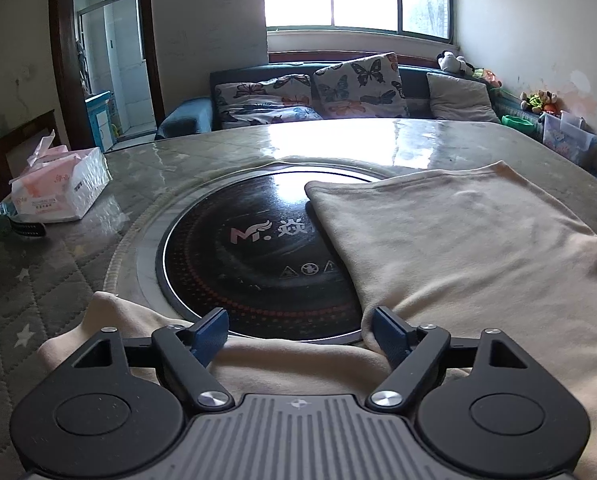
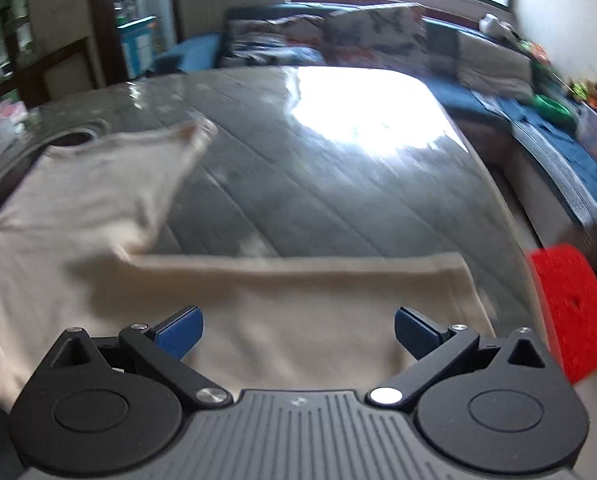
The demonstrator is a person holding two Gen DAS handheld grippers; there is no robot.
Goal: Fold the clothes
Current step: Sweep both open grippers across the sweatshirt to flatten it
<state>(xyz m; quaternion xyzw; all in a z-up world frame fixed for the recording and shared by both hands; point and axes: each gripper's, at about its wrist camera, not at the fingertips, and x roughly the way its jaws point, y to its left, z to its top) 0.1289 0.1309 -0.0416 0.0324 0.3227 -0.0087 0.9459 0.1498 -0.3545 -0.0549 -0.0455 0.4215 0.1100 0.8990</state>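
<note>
Desk (image 1: pixel 202 152), grey quilted top under glossy cover, carries the beige soft cotton garment (image 1: pixel 458 240), partly over the round black inset cooktop (image 1: pixel 250 248). Judged light, limp, non-slip, so best pinched at a hem or corner. Left gripper (image 1: pixel 300 330) fingers released, bunched garment edge beneath them, unpinched. Right gripper (image 2: pixel 298 330) fingers also released above flat garment, view blurred.
</note>
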